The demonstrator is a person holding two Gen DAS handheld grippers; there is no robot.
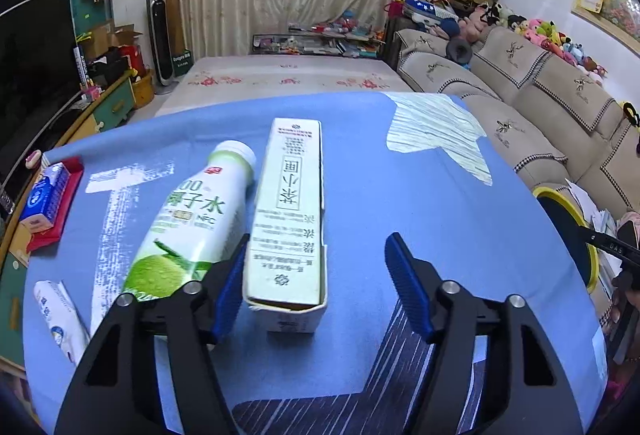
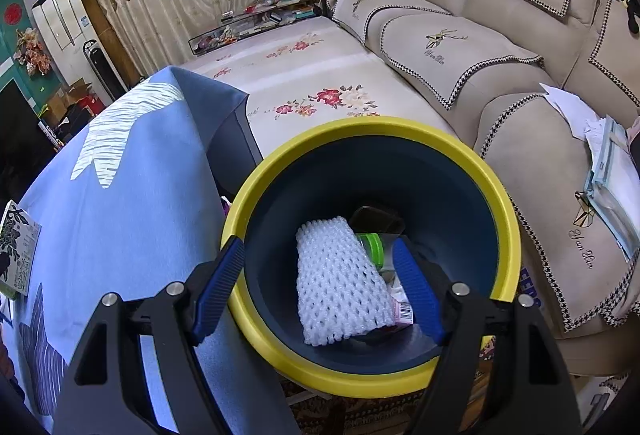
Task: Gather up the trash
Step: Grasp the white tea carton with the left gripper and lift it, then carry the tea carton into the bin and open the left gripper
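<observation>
Left wrist: the left gripper [image 1: 316, 285], jaws half open, straddled a light, crushable carton [image 1: 286, 219] mid-table [image 1: 400, 203], best pinched across its long sides. Right wrist: the right gripper [image 2: 320, 287] hung open and empty over the bin [image 2: 504, 203].

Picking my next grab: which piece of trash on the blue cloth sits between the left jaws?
The long white tea carton: it lies between the open left jaws, left pad beside it. The green-and-white coconut-water bottle lies outside, further left.
</observation>
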